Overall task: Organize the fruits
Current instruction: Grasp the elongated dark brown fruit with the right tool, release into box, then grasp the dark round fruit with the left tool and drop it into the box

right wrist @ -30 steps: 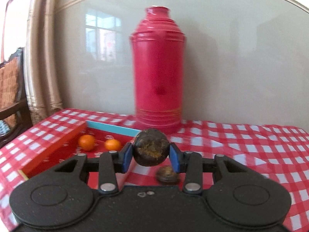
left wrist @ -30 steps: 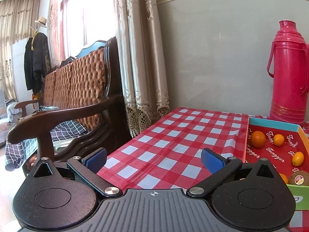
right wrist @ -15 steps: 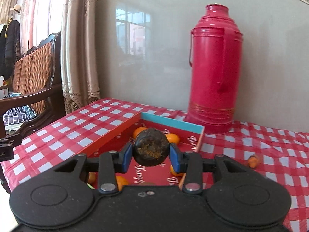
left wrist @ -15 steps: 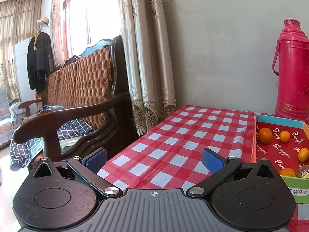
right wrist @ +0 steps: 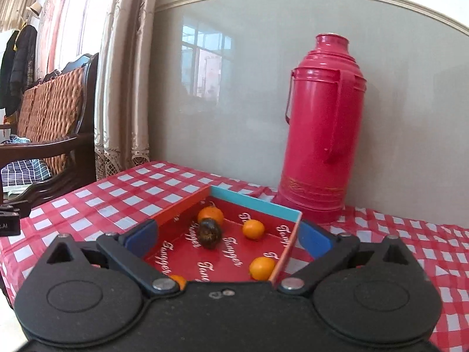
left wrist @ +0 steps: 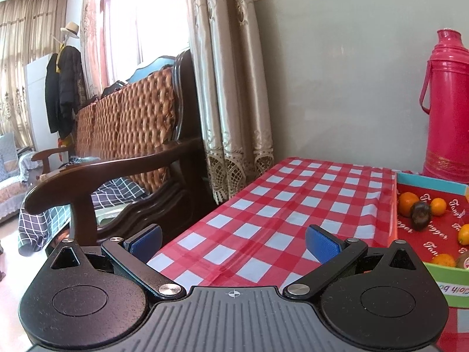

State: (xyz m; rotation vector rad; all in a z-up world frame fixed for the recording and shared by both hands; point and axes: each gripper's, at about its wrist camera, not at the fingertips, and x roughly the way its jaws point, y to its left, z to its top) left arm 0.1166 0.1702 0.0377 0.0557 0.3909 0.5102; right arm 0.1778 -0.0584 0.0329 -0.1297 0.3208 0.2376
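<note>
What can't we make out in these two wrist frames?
- Near end of the red box: right wrist view, hidden behind the right hand-held gripper, whose jaws are opening and empty; one orange only peeks out.
- Box's right part: left wrist view, cut by the frame edge; kiwi partly shown.
- Dark fruit: kind unclear, both views.

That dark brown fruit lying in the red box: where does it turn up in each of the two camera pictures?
Left wrist view: the dark brown fruit lies far right, in the red box, between two oranges.
Right wrist view: the fruit lies near the middle, in the box, just in front of the biggest orange.
Shared landmark: the red thermos flask stands behind the box in both.
</note>
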